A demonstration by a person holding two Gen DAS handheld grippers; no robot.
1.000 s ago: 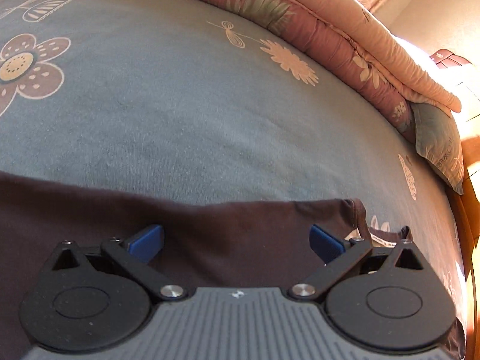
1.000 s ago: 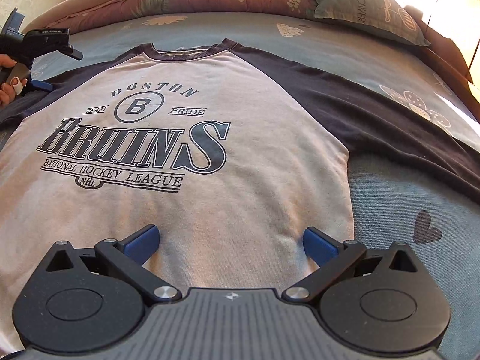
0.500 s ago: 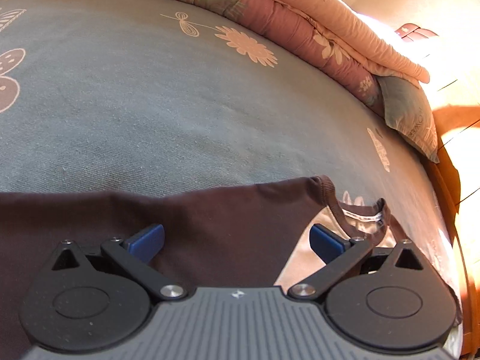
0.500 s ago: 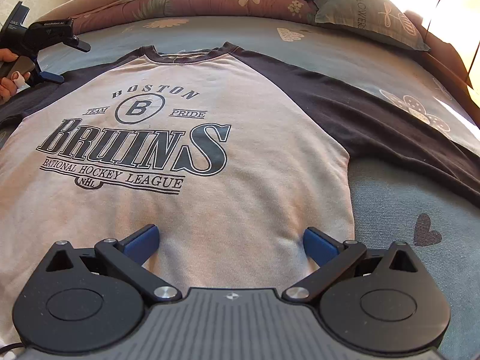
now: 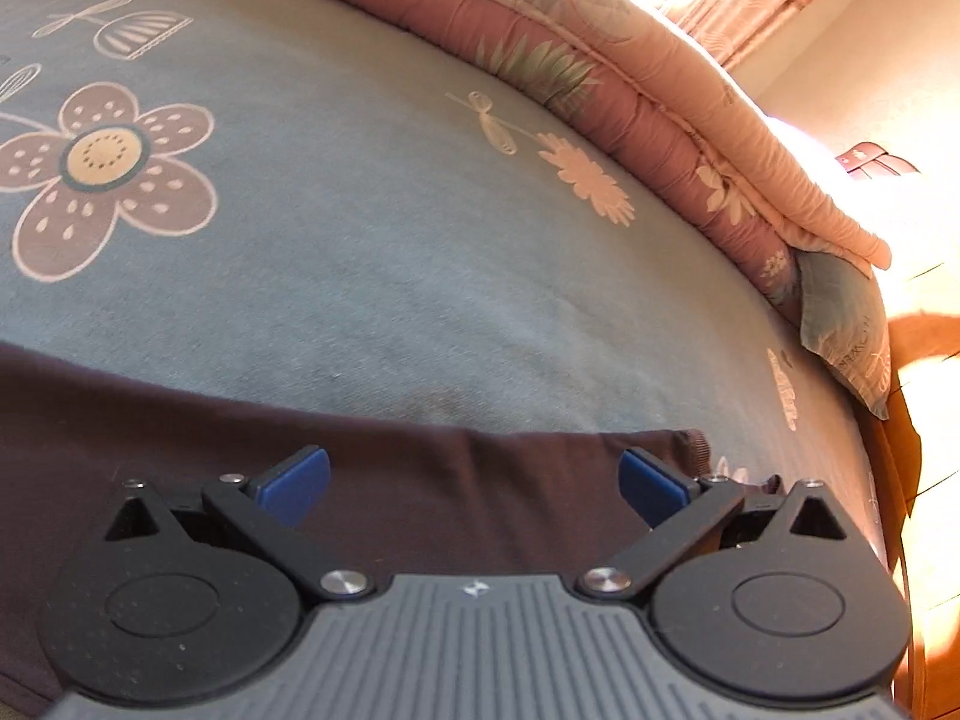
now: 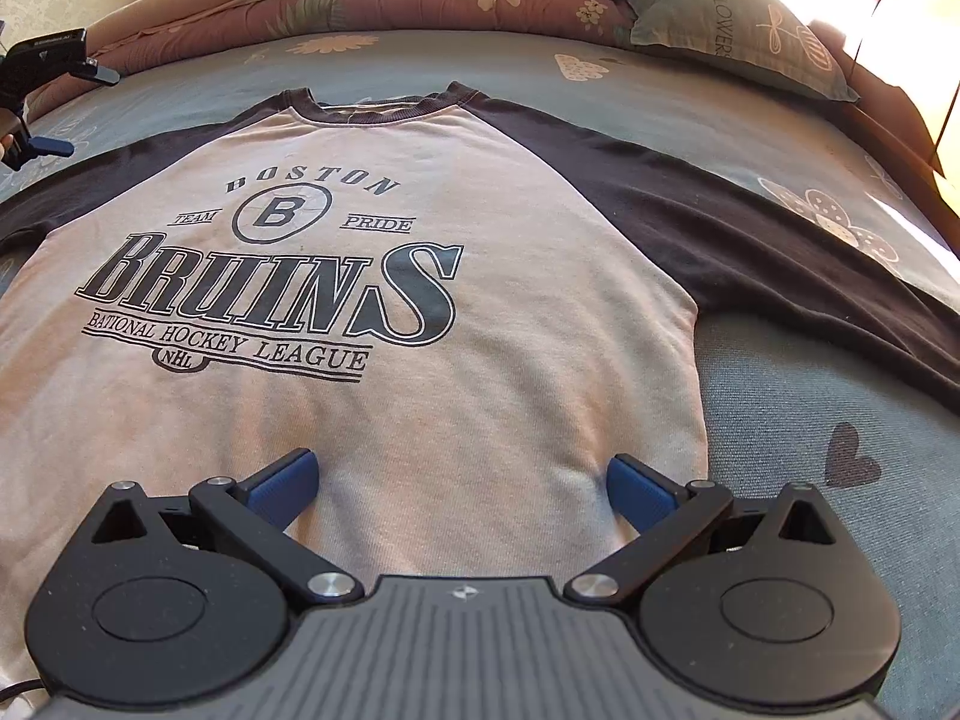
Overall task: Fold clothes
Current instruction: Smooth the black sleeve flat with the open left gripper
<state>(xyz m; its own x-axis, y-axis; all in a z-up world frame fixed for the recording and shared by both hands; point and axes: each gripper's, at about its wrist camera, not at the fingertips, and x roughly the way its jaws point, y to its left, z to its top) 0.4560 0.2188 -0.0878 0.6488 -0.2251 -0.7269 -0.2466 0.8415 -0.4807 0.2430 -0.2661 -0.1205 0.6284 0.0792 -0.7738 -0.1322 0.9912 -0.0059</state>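
Note:
A pale raglan shirt (image 6: 420,396) with dark sleeves and a black "Boston Bruins" print lies flat, face up, on the bed. My right gripper (image 6: 462,483) hovers open over its lower right body, near the side seam. The right dark sleeve (image 6: 750,258) stretches out to the right. In the left wrist view my left gripper (image 5: 474,480) is open above the other dark sleeve (image 5: 180,438), close to the ribbed collar (image 5: 696,441). That same left gripper (image 6: 42,90) shows at the far left edge of the right wrist view, a little above the sleeve.
The bed has a blue-grey sheet (image 5: 360,240) printed with flowers. A folded pink and mauve quilt (image 5: 660,120) runs along the head of the bed. A blue-grey pillow (image 6: 738,30) lies at the back right, beside the wooden bed frame (image 5: 900,420).
The left gripper has swung back to the left along the sleeve, so the pale shirt body and neck label have left its view. The right gripper has edged slightly forward over the shirt.

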